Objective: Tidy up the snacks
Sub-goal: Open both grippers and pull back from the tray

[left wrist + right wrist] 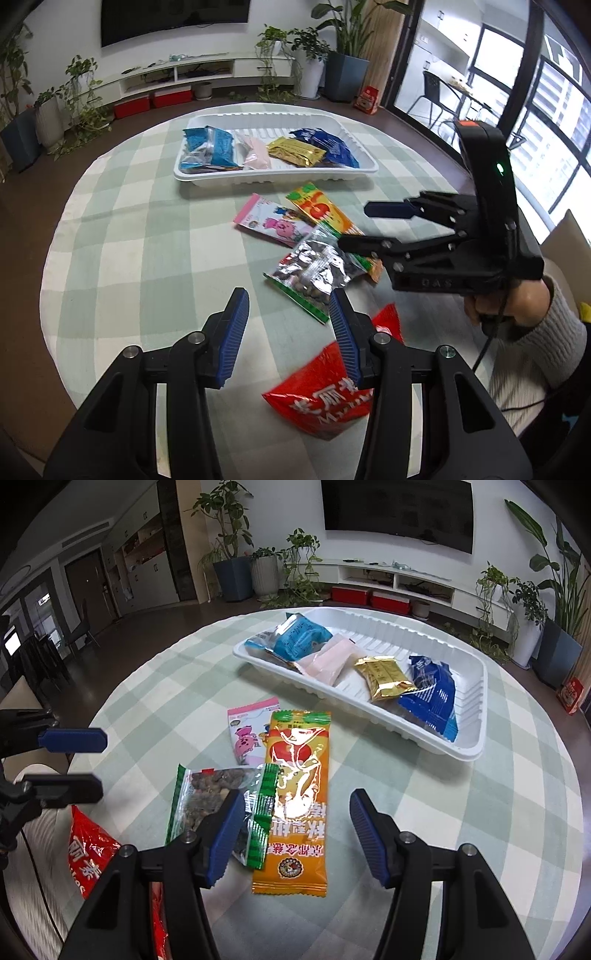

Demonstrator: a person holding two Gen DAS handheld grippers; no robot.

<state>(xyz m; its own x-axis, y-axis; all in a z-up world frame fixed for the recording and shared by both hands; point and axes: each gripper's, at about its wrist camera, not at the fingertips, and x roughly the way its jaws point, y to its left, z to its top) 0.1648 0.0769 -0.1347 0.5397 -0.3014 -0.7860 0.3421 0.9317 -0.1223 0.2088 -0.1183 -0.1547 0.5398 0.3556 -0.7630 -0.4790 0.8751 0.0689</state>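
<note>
1. right gripper (295, 834): fingers spread, holding nothing, poised above the orange packet (295, 797), which lies flat on the counter (480, 830) at 6 o'clock from the white tray (476, 716).
2. step in hand, as judged: picking up the orange packet. best to lower straight onto its narrow width and close across it, clear of the nut bag (221, 801) whose edge overlaps the packet's left side.
3. left gripper (286, 332): fingers spread, empty, over bare cloth with the red bag (325, 398) under its right finger.
4. loose on the counter: pink packet (249, 734), partly under the orange one.
5. in the tray: light blue packs (299, 638), pale pink pack (328, 657), gold pack (384, 675), dark blue pack (432, 690); free space at its far side.
6. in the way: the nut bag may drag along; the tray's near wall must be cleared.
</note>
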